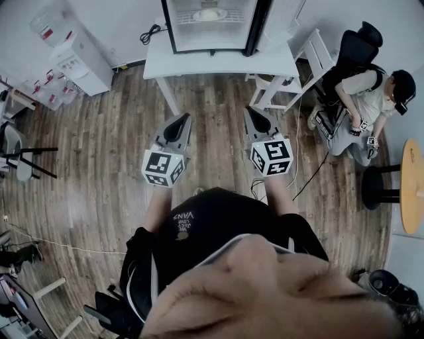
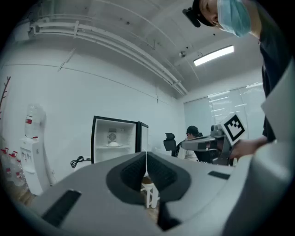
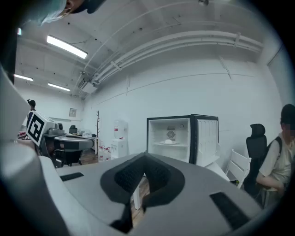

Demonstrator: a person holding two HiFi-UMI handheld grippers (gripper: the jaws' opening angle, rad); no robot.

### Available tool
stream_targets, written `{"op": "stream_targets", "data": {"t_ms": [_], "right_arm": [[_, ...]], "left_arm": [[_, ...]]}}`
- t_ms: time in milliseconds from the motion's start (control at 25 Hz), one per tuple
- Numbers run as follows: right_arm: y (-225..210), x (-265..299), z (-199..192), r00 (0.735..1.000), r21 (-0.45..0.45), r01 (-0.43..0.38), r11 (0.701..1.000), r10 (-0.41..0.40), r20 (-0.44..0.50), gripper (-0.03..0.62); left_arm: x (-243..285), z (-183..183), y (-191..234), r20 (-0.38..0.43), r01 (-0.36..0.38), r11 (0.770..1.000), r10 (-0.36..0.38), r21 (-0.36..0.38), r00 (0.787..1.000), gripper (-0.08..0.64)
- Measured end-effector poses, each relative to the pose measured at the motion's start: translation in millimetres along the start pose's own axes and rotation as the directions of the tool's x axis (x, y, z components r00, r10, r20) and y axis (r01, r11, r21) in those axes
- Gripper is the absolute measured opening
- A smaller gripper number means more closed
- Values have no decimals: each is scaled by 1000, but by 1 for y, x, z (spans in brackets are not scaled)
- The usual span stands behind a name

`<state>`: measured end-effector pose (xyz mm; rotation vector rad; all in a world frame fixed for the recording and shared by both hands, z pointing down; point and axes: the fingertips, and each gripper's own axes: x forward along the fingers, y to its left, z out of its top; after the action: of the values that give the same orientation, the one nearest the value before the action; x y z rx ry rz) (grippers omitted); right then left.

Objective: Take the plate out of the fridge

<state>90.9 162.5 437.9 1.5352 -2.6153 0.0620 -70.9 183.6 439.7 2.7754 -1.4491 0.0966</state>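
A small black fridge (image 1: 211, 26) stands on a white table (image 1: 218, 65) with its door (image 1: 281, 23) swung open to the right. On its shelf lies a white plate (image 1: 210, 14), also seen as the plate (image 2: 113, 144) and the plate (image 3: 169, 142) in the gripper views. My left gripper (image 1: 179, 120) and right gripper (image 1: 257, 116) are held side by side over the wooden floor, well short of the table. Both are shut with nothing between the jaws. In the left gripper view the jaws (image 2: 146, 154) meet; the right gripper (image 3: 145, 156) looks the same.
A water dispenser (image 1: 83, 61) with bottles stands at the left wall. A white chair (image 1: 291, 76) sits beside the table's right end. A seated person (image 1: 361, 99) in a black office chair is at the right, near a round yellow table (image 1: 412, 185). A cable (image 1: 311, 173) runs across the floor.
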Motion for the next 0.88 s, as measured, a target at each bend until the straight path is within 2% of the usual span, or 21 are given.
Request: {"op": "stream_targets", "data": {"t_ms": [360,880], "right_arm": [[5,11,0,1000,30,24,999,-24,13,11],[31,32,2,995,35,99,994,-99,18,12]], "left_arm": [[-2,-6,16,-12,8,1000,-8,-2,1000,17],[-8,-9,55,-2,73,997,-73,9,997,17]]}}
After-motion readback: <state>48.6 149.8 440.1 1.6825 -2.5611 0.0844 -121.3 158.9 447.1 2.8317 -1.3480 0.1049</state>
